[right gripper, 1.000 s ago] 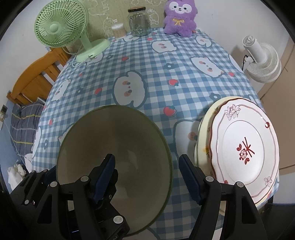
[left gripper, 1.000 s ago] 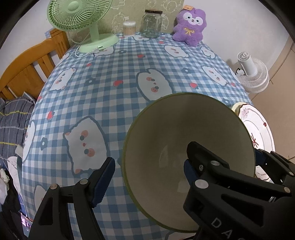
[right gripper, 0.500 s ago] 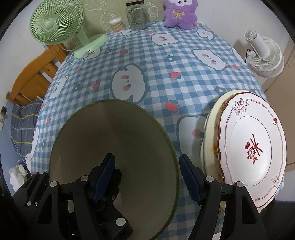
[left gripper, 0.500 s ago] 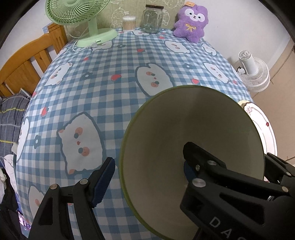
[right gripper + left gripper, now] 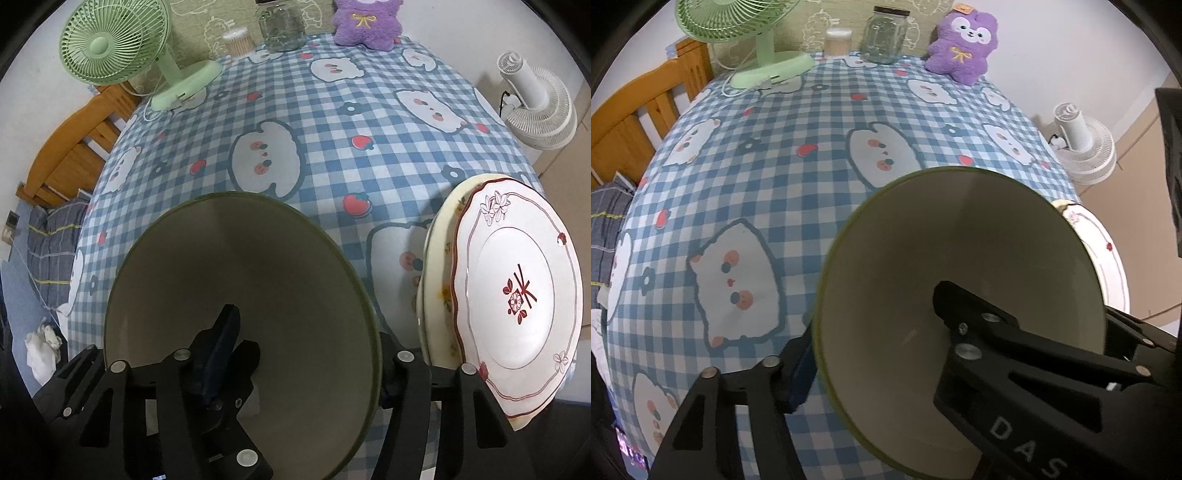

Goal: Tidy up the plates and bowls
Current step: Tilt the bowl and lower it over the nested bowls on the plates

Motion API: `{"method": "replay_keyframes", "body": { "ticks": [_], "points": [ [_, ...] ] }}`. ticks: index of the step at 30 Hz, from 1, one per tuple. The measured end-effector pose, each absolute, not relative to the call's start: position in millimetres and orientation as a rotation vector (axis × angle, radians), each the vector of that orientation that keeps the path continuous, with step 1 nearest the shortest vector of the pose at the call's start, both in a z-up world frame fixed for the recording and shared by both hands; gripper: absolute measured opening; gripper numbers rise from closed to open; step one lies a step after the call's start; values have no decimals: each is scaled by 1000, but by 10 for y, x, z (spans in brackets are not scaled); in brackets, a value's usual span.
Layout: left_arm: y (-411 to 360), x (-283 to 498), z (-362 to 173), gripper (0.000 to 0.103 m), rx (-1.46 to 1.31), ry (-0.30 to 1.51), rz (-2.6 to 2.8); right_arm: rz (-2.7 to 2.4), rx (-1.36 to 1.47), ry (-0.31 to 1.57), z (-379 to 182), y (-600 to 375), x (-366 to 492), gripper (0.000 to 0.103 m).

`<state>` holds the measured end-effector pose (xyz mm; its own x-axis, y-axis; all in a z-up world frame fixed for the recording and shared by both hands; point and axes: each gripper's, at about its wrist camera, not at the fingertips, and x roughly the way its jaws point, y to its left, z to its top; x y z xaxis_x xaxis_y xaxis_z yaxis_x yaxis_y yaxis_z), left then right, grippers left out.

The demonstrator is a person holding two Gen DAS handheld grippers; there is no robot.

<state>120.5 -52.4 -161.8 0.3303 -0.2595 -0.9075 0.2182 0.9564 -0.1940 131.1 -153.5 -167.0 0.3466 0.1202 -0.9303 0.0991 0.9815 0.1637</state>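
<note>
Both tongs closing further, bowl (image 5: 960,280) wall between each

Green fan (image 5: 746,33), glass jar (image 5: 884,35), purple plush (image 5: 964,44) on checked tablecloth (image 5: 783,155); white fan (image 5: 535,99) beside

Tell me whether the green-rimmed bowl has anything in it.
Empty. Both wrist views look straight into the bowl and show only its bare pale inside, apart from gripper fingers reaching over the rim.
</note>
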Motion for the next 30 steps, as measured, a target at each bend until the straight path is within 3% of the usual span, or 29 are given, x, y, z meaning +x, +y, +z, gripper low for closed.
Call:
{"method": "replay_keyframes", "body": {
  "ticks": [1, 18, 30],
  "points": [
    [-534, 1199, -1612, 61, -42, 1196, -320, 10, 205, 1220, -1668, -1540, 1307, 59],
    [-487, 1094, -1549, 59, -72, 1208, -281, 12, 221, 1240, -1625, -1519, 1245, 58],
    [-463, 1022, -1292, 58, -69, 1165, -297, -16, 215, 1182, -1280, -1459, 1122, 58]
  ]
}}
